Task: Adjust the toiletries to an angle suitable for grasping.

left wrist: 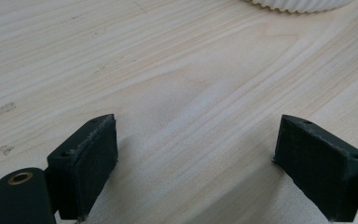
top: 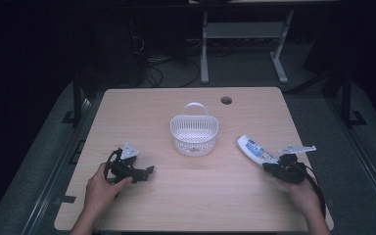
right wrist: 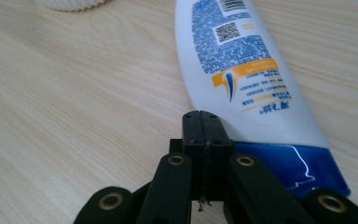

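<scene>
From above, the table (top: 142, 105) carried one white basket (top: 194, 135) near its middle, nothing visible inside it, and one white bottle (top: 255, 150) lying toward the right edge. My left gripper (top: 142, 173) rested toward the near left corner, my right gripper (top: 268, 167) just beside the bottle's blue cap. Along my left gripper (left wrist: 196, 154), the jaws stood spread over bare wood. Along my right gripper (right wrist: 206, 122), the jaws were pressed together, empty, beside the bottle (right wrist: 242, 70).
</scene>
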`<state>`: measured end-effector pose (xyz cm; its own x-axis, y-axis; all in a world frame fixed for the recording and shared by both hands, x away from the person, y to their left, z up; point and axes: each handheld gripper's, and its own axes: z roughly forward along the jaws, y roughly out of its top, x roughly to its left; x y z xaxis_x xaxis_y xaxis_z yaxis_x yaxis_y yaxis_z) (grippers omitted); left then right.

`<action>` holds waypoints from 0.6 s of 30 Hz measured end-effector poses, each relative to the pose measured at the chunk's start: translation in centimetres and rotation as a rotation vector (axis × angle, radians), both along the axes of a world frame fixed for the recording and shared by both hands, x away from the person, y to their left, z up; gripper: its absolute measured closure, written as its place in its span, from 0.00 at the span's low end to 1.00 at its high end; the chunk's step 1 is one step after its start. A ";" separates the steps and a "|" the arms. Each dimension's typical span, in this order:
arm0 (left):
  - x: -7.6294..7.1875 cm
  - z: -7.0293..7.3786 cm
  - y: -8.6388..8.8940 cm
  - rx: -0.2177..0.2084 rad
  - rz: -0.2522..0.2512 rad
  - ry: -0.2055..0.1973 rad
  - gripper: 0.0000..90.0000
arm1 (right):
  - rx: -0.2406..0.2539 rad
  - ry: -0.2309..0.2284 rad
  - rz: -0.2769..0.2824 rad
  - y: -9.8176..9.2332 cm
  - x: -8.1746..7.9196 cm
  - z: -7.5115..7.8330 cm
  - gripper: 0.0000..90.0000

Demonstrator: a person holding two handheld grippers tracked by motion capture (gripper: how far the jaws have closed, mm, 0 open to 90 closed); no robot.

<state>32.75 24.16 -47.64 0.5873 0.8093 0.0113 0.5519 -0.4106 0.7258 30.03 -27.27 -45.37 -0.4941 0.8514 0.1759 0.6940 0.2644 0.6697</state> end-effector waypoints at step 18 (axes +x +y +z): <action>0.0 0.0 0.0 0.000 0.000 0.000 0.14 | 0.003 -0.009 -0.108 -3.1 0.6 -0.2 1.00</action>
<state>32.74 24.16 -47.64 0.5874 0.8092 0.0113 0.5520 -0.4109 0.7255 30.62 -30.34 -45.61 -0.4007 0.8994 0.1747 0.7127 0.1862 0.6763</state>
